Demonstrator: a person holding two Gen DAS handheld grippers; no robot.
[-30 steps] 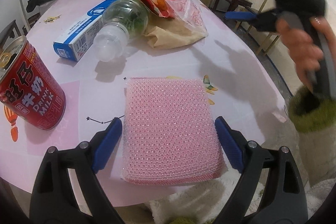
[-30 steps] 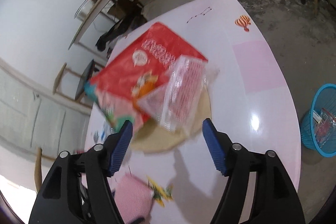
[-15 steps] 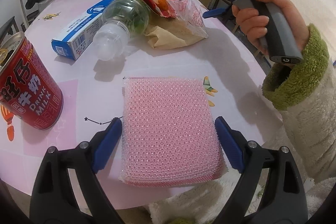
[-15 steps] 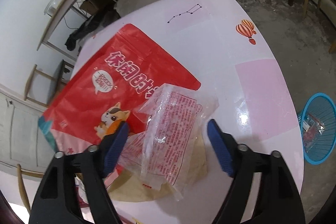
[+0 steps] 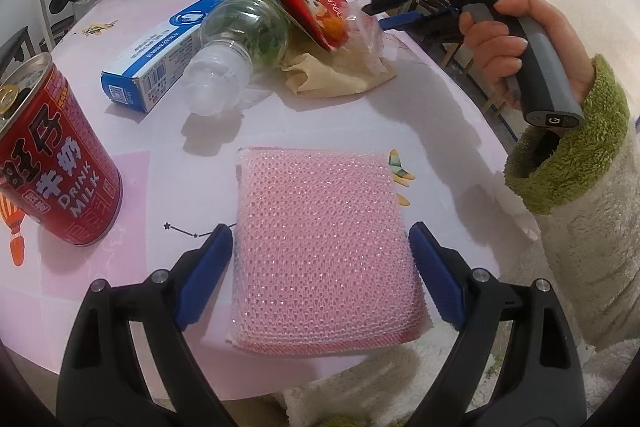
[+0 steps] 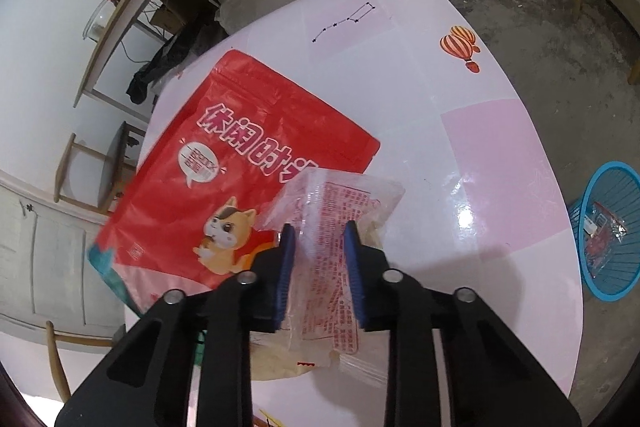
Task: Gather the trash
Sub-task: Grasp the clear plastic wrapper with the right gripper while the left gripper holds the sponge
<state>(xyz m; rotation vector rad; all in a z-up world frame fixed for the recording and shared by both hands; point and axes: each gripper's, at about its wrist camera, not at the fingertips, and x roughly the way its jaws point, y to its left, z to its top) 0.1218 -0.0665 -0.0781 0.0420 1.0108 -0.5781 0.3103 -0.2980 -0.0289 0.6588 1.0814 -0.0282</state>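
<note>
Wrapper (image 6: 340, 227) lying on red bag (image 6: 240, 163) near table's (image 6: 500, 147) far edge, right gripper (image 6: 318, 263) closing, fingers pinching wrapper, left gripper (image 5: 320, 279) hovering at near edge, fingers apart astride pink sponge (image 5: 324, 239), blue bin (image 6: 608, 235) sitting on floor.

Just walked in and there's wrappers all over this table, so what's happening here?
A person is clearing trash with a gripper in each hand. The right gripper has just been closing and now pinches the clear plastic wrapper lying by the red snack bag. The left gripper is open, its fingers either side of the pink sponge. The red milk can, bottle and blue box sit untouched; a blue basket waits on the floor.
</note>
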